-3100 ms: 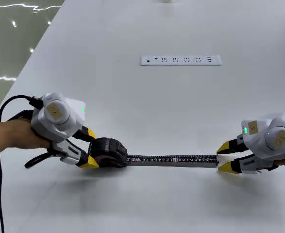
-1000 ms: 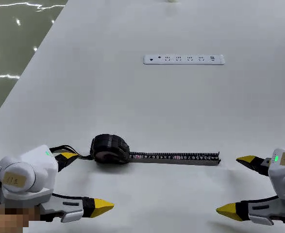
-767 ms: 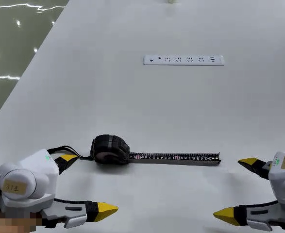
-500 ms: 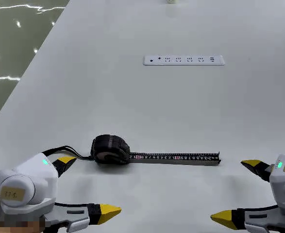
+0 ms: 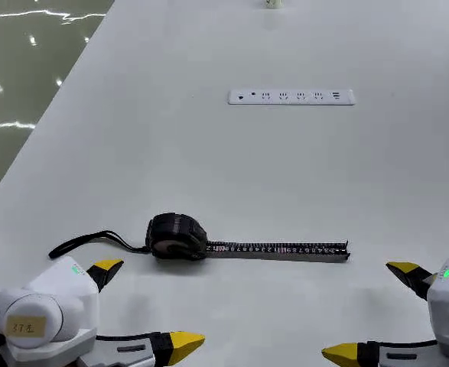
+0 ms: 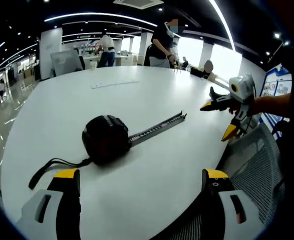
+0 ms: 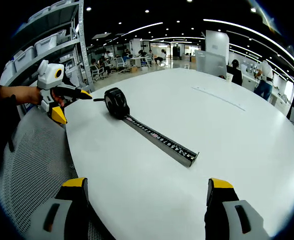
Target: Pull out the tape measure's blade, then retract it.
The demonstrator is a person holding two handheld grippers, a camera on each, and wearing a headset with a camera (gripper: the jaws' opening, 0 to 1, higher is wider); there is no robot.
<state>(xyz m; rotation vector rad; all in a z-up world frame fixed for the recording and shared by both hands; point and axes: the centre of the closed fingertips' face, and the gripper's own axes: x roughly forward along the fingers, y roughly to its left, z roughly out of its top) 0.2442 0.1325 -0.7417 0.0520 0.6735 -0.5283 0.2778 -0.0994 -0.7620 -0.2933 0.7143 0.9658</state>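
**Two claws gaping, tape measure (image 5: 176,236) lying free**

We see the left claw (image 5: 149,303) and right claw (image 5: 366,310) with jaws spread wide, gripping and touching nothing. Both hover low at the near edge of the worktop (image 5: 209,153), angled inward. Between them, farther in, the tape measure rests with its blade (image 5: 285,250) extended rightward and its strap (image 5: 86,241) trailing left. A power strip (image 5: 291,96) lies well beyond.

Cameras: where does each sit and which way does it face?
Head view: on the person's head, looking down at the tape measure on the table; the left gripper and right gripper show below.
Left gripper view: on the left gripper, looking over its open jaws at the tape measure and right gripper.
Right gripper view: on the right gripper, over its jaws, facing back at the left gripper.
Both gripper views share the pulled-out blade.
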